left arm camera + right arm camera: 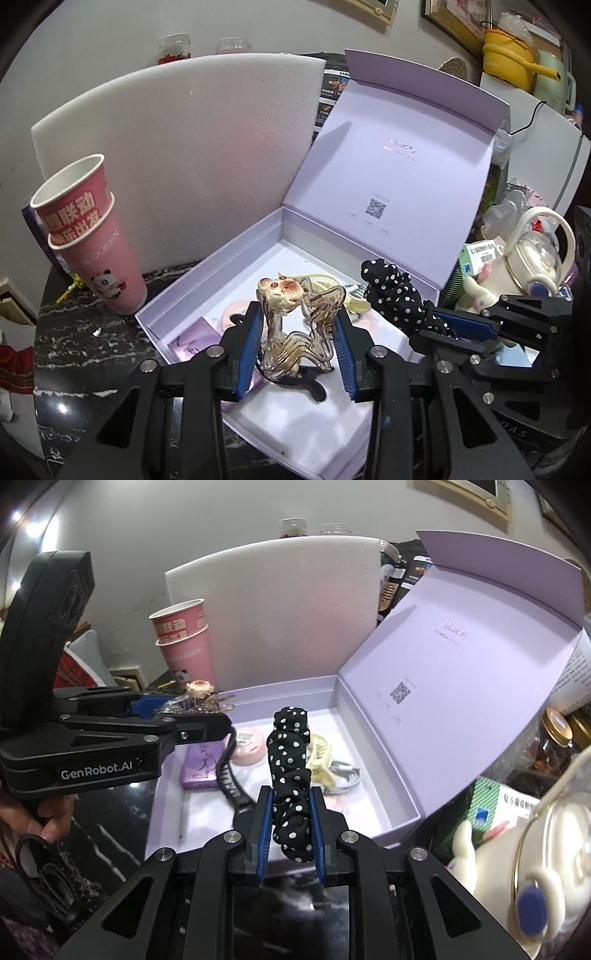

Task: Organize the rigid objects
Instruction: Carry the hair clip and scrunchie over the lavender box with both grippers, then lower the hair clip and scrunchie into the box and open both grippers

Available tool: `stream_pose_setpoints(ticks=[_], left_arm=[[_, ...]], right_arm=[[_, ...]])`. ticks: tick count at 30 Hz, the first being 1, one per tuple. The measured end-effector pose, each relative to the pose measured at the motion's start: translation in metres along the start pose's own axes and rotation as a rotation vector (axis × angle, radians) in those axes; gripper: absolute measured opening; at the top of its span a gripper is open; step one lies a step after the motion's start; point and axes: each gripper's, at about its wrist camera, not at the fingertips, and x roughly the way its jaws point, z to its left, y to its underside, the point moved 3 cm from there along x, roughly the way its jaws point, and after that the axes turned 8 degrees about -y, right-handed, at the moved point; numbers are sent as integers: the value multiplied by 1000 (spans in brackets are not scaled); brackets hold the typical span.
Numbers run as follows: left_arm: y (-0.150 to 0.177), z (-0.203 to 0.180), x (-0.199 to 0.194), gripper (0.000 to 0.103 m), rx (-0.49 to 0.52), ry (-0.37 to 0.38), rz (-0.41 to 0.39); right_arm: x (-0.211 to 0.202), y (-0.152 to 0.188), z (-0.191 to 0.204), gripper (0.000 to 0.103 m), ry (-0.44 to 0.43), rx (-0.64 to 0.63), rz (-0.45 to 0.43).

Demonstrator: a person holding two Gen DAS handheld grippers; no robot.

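The left gripper [297, 341] clamps a translucent amber hair claw [295, 325] topped with a cream animal face, its blue pads pressed against both sides of the clip. It holds the claw above the front part of the open lilac box [221, 254]. The right gripper [291, 823] is closed on a black polka-dot scrunchie [290, 771], which stands up between its pads above the box's near edge.

Inside the box lie a purple card [199, 766], a black headband [231, 771], a pink round case [249, 749] and a pale yellow hair claw [319, 757], with a grey clip [345, 773] just beside that claw. The box lid [461, 672] stands raised at the far right side of the box. Left of the box stand two stacked pink paper cups [92, 236] on the dark marble table [81, 347]; behind the box leans a white foam sheet [184, 147]. Right of the box sits a cream teapot [535, 258].
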Motion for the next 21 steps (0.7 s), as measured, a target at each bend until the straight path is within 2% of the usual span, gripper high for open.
stream_pose_setpoints(ticks=[21], left_arm=[[-44,15,39,37,-25,-81,-27]], right_arm=[[28,-53,-26,19,55,-10,-24]])
